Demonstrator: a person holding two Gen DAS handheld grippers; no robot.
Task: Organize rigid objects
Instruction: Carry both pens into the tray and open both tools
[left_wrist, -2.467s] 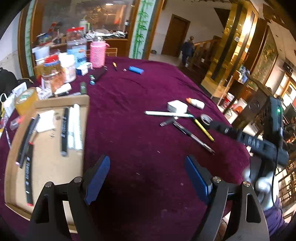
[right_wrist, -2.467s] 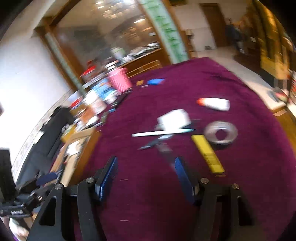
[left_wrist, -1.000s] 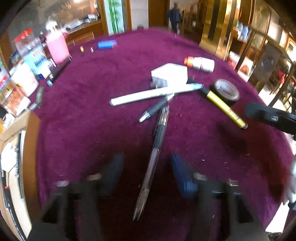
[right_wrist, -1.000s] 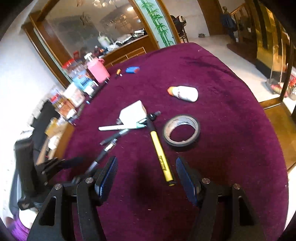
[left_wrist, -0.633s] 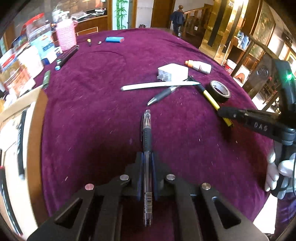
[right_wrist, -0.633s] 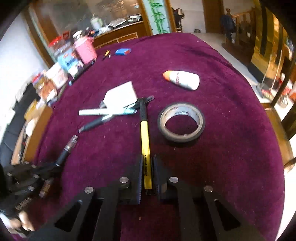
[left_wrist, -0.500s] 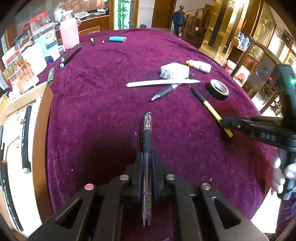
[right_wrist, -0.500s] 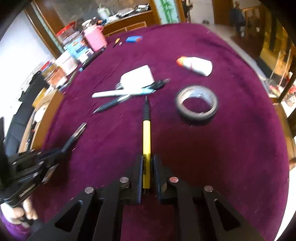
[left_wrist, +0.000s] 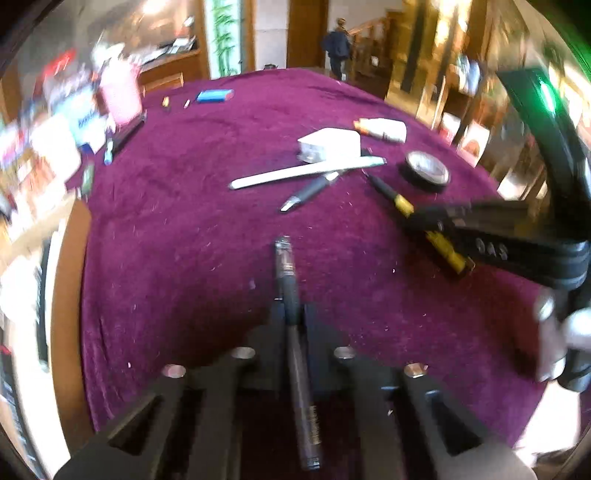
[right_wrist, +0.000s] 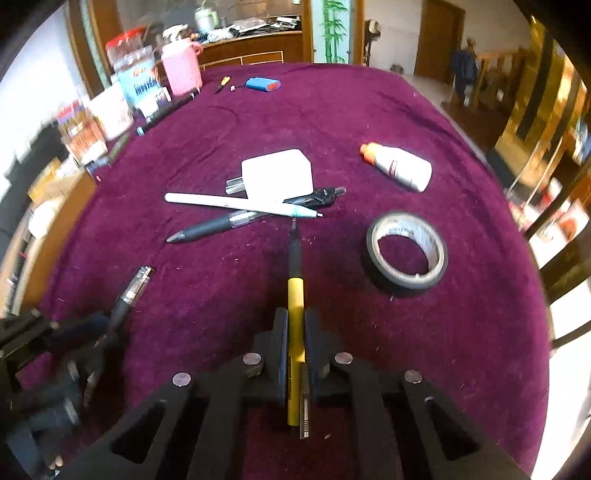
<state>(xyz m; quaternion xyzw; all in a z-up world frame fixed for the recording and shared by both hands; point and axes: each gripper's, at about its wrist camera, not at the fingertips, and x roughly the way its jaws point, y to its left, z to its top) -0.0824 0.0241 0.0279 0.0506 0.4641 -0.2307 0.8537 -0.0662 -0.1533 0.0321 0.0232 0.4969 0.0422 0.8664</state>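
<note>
— What has your left gripper (left_wrist: 291, 314) got?
— Its fingers are clamped tight on a clear-barrelled black pen (left_wrist: 286, 280), tip pointing out over the purple table (left_wrist: 184, 229).
— And the right gripper (right_wrist: 295, 325)?
— Closed on the yellow pen (right_wrist: 295, 295), whose dark tip points at the white pen (right_wrist: 236, 203) lying across a black pen (right_wrist: 210, 229), left of the tape roll (right_wrist: 406, 251).

"DAS" embossed on right gripper (left_wrist: 424, 218), other labels too blurred to read
</note>
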